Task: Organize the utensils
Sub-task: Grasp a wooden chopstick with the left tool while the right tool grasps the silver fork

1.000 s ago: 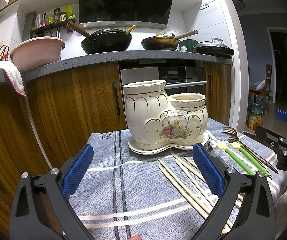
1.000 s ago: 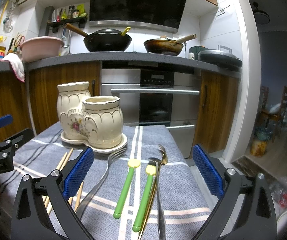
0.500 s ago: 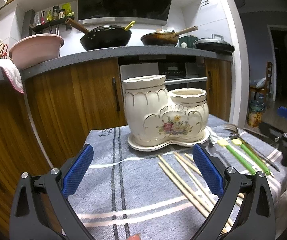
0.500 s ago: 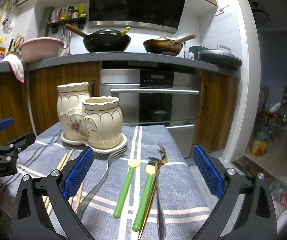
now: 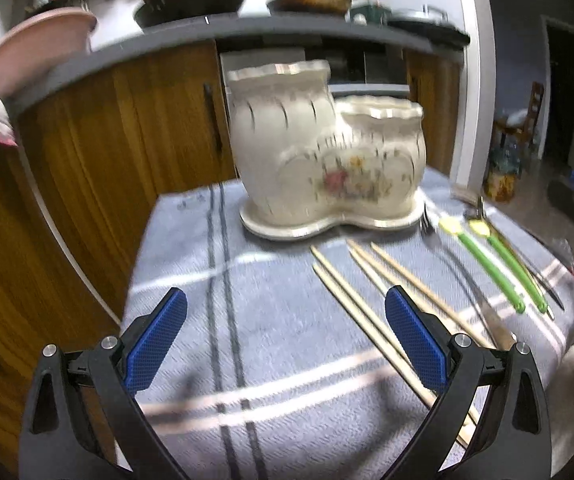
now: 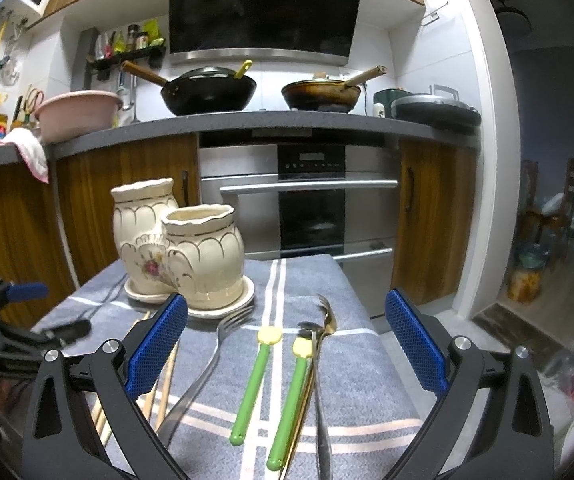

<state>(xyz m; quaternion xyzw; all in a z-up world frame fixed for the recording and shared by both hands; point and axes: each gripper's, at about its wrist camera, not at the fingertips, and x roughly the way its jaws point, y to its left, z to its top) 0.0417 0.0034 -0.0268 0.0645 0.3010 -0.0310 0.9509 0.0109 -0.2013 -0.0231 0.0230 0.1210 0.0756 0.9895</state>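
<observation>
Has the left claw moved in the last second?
Yes. The left claw has tipped downward and moved closer: the ceramic holder looks larger and the countertop sits higher.

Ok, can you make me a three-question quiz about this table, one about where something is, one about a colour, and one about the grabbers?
1. Where do the wooden chopsticks lie?
A. on the striped grey cloth
B. inside the cream ceramic holder
C. on the floor

2. What colour are the two plastic utensil handles?
A. red
B. green
C. black

3. How is the right gripper?
A. shut on a fork
B. open, holding nothing
C. shut on chopsticks

Answers: 1 A, they rest flat on the cloth. 2 B, both are bright green. 3 B, its blue pads stand wide apart.
</observation>
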